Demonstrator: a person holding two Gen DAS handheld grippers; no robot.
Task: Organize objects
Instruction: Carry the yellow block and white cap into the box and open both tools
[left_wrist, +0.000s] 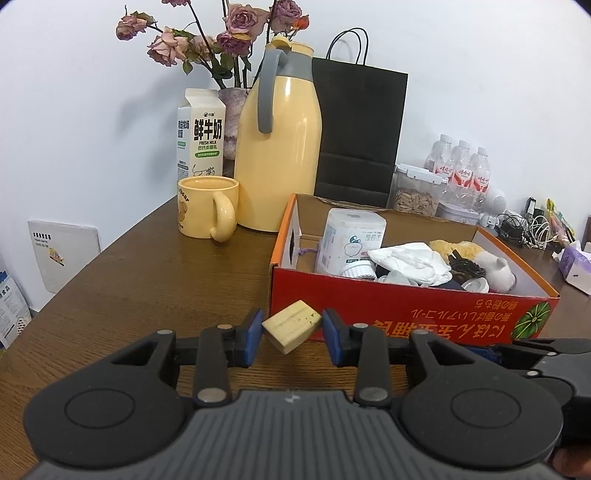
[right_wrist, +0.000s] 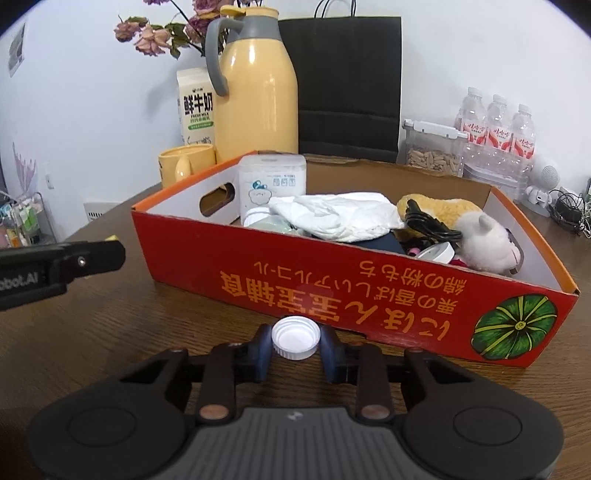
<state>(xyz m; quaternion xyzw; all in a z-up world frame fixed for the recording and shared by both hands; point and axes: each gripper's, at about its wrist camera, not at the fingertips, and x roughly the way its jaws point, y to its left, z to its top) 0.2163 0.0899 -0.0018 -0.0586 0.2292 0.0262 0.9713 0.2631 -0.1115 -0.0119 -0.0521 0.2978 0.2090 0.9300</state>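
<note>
Left claw: my left claw (left_wrist: 291, 332), low centre of the left wrist view, has a small wooden block (left_wrist: 291, 325) between its blue pads; the left pad touches it, the right pad seems to stand just off it, so I cannot tell whether the grip is firm.
Risk, left: the block sits tilted; I judge it could twist out and drop onto the worktop (left_wrist: 147, 280) short of the box.
Milk carton: at upper left, the carton (left_wrist: 201, 133) reads "鲜牛奶 FRESH MILK".
Mug: the yellow mug (left_wrist: 207, 206) shows part of the word "bear".
Right claw: my right claw (right_wrist: 295, 338), low centre of the right wrist view, is closed to a narrow gap on a white bottle cap (right_wrist: 295, 338), open side up, just before the box's near wall.
Risk, right: a round, shallow cap may pop out; the wall could knock it if I go in low.
Box: the red cardboard box (right_wrist: 369, 295) carries upside-down yellow Japanese lettering and a green pumpkin picture; it is already crowded.
Bottles: the label print on the water bottles (right_wrist: 498, 129) at right is too small to read.
</note>
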